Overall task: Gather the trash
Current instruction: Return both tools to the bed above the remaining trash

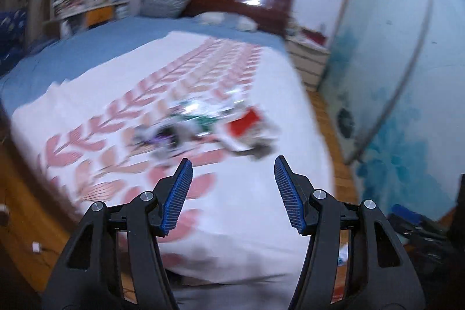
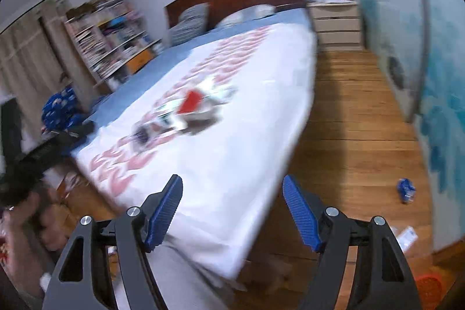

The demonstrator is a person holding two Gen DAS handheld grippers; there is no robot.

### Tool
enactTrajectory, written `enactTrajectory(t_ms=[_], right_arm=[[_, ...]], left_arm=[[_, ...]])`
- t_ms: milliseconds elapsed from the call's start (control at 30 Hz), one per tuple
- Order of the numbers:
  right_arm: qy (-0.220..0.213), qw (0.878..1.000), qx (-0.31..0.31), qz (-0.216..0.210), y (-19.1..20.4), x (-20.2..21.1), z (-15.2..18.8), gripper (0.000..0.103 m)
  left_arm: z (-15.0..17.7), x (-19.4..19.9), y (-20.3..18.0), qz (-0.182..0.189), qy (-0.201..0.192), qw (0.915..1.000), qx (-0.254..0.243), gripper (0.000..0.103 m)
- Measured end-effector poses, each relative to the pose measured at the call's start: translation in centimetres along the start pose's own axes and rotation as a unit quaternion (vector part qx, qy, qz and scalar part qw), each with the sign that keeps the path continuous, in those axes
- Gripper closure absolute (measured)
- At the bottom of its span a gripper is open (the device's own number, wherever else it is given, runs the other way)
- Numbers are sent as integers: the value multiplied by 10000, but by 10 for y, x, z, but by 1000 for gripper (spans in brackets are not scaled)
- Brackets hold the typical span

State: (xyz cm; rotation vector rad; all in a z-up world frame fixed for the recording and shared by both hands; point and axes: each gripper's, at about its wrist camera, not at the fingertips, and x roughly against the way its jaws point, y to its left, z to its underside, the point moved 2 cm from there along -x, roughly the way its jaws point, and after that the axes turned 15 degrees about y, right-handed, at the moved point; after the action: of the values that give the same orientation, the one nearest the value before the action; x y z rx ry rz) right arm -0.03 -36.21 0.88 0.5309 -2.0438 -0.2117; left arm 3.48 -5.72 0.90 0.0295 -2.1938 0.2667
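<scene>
At the bottom of each wrist view, blue-padded fingers stand wide apart with nothing between them: the left gripper [image 1: 232, 169] and the right gripper [image 2: 232, 186]. Beyond them, mid-frame, a blurred heap of trash [image 1: 203, 127] [image 2: 186, 112] lies on the bed's white patterned cover [image 1: 250, 193]. A blue scrap [image 2: 406, 189] sits on the wooden floor [image 2: 357, 118] at right.

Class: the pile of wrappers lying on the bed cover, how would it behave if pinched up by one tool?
The pile of wrappers looks loose and crumpled, so probably light and floppy. Shiny patches suggest slippery film. One pinch would likely lift only a piece, the rest staying on the bed cover.
</scene>
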Motion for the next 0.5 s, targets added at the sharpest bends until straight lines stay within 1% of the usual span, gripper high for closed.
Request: enactTrajectory(t_ms=[67,133,167,200,267,367,500], right_arm=[[52,9998,141,-86,22,-10,1,31],[88,9996,257,-117,37,-20,5,31],[115,9994,305,-118,46,-24,4,31],[143,9993,326,-109,49,-31,3,31],[201,9993,291,-114,54,-44,-2,31],[234,9994,242,-71,55,-61,-10,31],[250,9994,232,-32,61,-86,-26,31]], left_arm=[[-8,-22,18,-9,125,9999,97,44],[-14,-44,30,32,238,9997,94,44],[-19,-58,36,-12,356,9993,108,44],[-22,-66,48,-32,443,9989,139,44],[-33,-90,61,-100,597,9978,270,44],[-40,-109,76,-159,718,9964,417,44],[-42,-129,85,-2,932,9943,511,45]])
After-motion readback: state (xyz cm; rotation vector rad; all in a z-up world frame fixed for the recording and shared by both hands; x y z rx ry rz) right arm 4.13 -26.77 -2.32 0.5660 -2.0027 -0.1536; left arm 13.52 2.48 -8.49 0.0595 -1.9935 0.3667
